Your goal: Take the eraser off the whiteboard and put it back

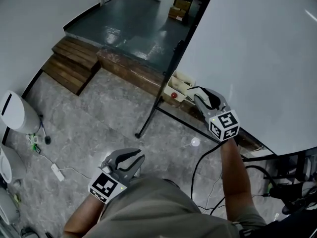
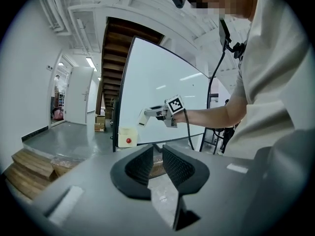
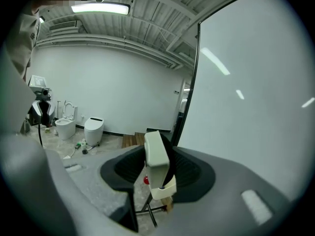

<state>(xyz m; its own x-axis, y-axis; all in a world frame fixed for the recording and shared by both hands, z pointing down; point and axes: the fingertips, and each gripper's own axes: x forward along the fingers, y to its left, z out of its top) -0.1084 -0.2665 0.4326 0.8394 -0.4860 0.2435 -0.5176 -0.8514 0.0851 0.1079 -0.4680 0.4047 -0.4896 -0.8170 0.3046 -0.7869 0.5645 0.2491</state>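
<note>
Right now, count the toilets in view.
2, side by side at the white wall: the left toilet and the right toilet; others may be hidden.

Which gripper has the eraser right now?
The right gripper: the cream eraser is clamped between its jaws. The left gripper has nothing between its narrowly parted jaws.

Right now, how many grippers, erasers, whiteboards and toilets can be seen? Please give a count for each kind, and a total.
Grippers: 2, the left gripper and the right gripper
Eraser: 1, between the right gripper's jaws
Whiteboard: 1
Toilets: 2
Total: 6
</note>
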